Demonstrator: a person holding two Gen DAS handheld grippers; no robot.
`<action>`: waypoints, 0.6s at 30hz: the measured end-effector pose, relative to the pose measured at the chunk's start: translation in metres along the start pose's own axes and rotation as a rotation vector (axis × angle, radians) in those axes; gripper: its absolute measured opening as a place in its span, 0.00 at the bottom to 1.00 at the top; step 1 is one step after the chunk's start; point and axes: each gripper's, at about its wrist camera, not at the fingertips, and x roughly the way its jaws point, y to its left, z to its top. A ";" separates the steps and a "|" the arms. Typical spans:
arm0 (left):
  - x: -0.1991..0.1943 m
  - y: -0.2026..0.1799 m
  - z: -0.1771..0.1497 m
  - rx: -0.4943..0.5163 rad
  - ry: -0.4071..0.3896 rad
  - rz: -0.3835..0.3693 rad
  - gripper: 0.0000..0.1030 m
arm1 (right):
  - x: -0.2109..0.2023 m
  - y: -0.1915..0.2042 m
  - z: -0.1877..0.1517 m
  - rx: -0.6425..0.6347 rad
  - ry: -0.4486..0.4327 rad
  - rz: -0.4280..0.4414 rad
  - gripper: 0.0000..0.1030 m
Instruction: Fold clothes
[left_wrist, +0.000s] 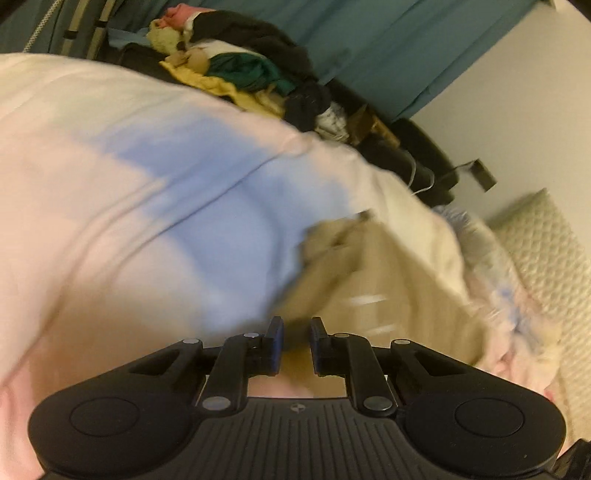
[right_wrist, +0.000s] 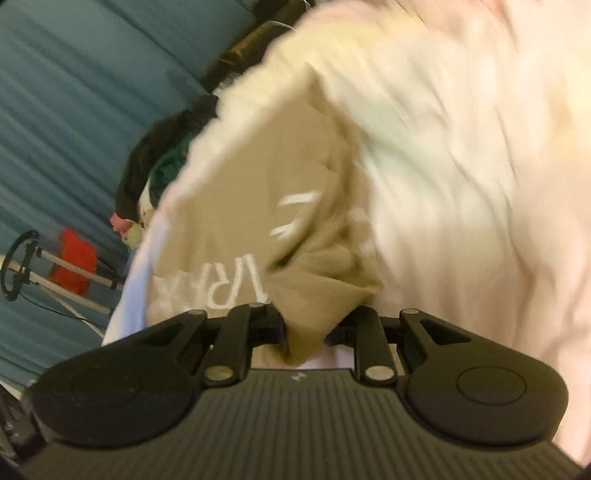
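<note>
A tan garment with white lettering lies crumpled on a pastel pink, blue and white sheet. In the left wrist view my left gripper is at its near corner. The jaws stand a narrow gap apart, and blurred tan cloth fills that gap. In the right wrist view the tan garment bunches into my right gripper, which is shut on a thick fold. The fold hides the right fingertip. Both views are smeared by motion.
A pile of mixed clothes sits at the far edge of the sheet before a teal curtain. A quilted pillow lies to the right. In the right wrist view a tripod with a ring and a red item stand left.
</note>
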 end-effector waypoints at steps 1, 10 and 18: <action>-0.002 0.005 0.000 0.002 0.000 -0.002 0.15 | -0.003 -0.001 0.001 0.014 0.007 0.003 0.24; -0.094 -0.059 -0.011 0.240 -0.070 -0.062 0.39 | -0.071 0.050 -0.005 -0.107 0.001 -0.095 0.24; -0.196 -0.127 -0.038 0.463 -0.169 -0.092 0.76 | -0.178 0.105 -0.029 -0.291 -0.135 -0.006 0.24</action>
